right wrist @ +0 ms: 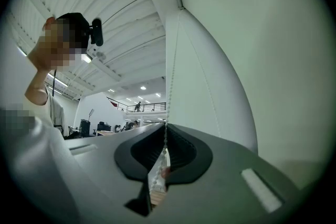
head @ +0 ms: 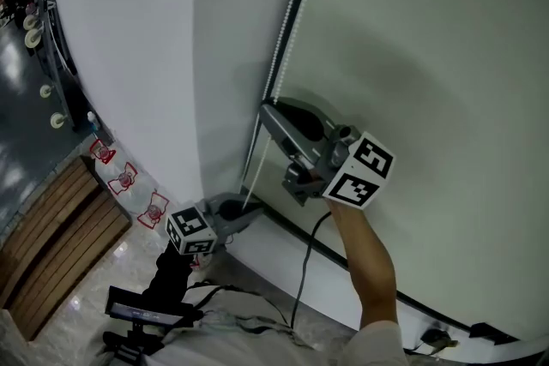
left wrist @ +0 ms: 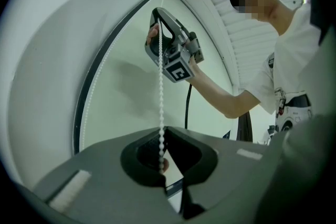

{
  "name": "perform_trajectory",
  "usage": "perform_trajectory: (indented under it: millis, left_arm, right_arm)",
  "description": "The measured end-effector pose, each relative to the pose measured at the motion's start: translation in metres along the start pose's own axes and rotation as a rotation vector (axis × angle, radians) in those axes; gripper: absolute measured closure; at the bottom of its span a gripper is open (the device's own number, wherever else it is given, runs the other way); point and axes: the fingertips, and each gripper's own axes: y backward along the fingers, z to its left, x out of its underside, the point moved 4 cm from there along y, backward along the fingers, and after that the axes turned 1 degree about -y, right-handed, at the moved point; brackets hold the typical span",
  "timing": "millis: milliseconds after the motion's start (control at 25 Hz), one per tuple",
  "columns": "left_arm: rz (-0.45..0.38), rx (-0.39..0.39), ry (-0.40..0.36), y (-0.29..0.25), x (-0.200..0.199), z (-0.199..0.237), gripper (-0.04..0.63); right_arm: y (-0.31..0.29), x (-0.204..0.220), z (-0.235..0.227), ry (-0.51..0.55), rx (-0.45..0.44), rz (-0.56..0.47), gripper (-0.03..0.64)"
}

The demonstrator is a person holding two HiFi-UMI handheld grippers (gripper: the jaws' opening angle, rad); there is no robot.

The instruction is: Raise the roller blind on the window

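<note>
**Jaws shut on the bead chain, one gripper high and one low**

Closest to the lens, the left gripper (left wrist: 161,157) has its jaws closed on the white bead chain (left wrist: 160,92). The chain rises straight and taut from there to the right gripper (head: 267,109), which holds the same strand higher up. The right gripper view shows those jaws closed on the beads too.

The chain hangs along the left edge of the roller blind (head: 429,56). Its pale green sheet covers the window down to a dark strip (head: 360,272) near the lower edge, so the blind looks fully or almost fully down.

The chain should handle as light and limp, stiff only while under tension. Its beads give closed jaws good purchase, so slipping seems unlikely. It is thin, though, and a sharp jerk or a sideways pull could snap it or pop it off its drive. A steady pull along its own line looks safest, with each new hold taken high on the strand.

A second run (left wrist: 90,94) hangs closer to the blind's edge. Which run lifts the blind cannot be told.

No container of any kind shows.
</note>
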Motion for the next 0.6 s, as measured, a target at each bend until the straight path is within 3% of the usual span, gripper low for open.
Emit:
perform_trajectory:
  millis: [200, 600]
  left_arm:
    - [0.001, -0.006, 0.000, 0.003, 0.005, 0.001, 0.597]
    - [-0.004, -0.032, 0.025, 0.006, 0.007, 0.007, 0.597]
  right_arm:
    - [0.005, 0.036, 0.006, -0.038, -0.005, 0.034, 0.604]
    - [0.029, 0.150, 0.014, -0.163, 0.002, 0.250, 0.604]
